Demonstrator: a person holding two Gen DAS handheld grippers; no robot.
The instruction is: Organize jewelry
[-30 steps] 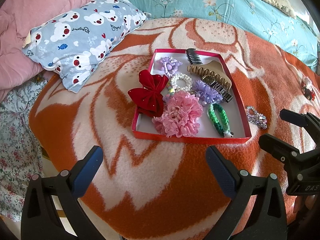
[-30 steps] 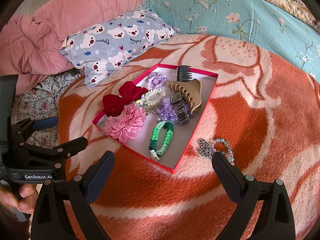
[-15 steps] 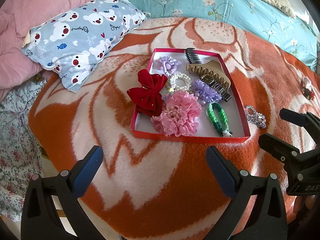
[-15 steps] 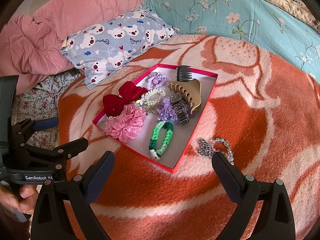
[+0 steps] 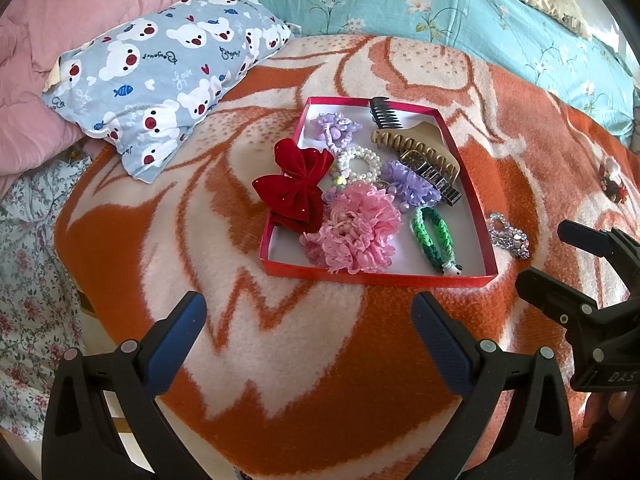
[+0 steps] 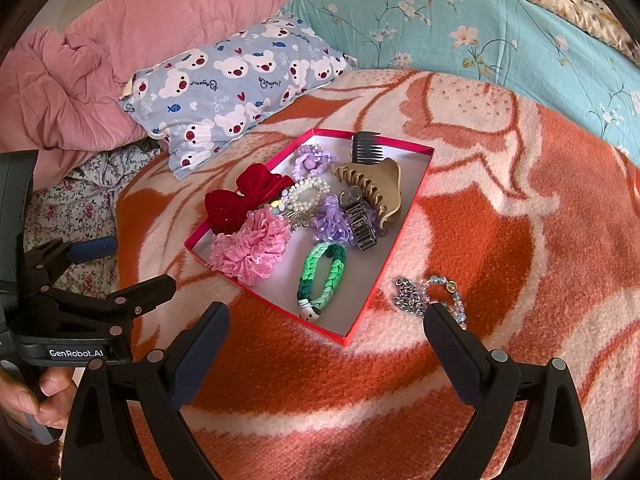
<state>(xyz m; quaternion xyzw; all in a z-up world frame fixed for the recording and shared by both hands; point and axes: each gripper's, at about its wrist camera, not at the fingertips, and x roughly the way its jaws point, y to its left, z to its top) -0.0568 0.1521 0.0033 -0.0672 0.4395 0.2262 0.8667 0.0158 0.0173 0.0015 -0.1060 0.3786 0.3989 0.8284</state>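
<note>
Both grippers, left (image 5: 308,316) and right (image 6: 326,330), hang spread apart and empty at lower frame over fuzzy orange blanket (image 6: 500,216). Centre frame, a shallow red cardboard tray (image 6: 384,268) holds frilly scrunchies and a velvet bow (image 6: 240,200); beaded bracelets (image 6: 424,296) lie just right of its rim.

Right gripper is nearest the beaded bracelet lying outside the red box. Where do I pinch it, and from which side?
Pinch the free beaded arc of the beaded bracelet, coming straight down with the open right gripper. It lies flat on the blanket, and its other side touches the silver chain, so this probably lifts it alone.
</note>
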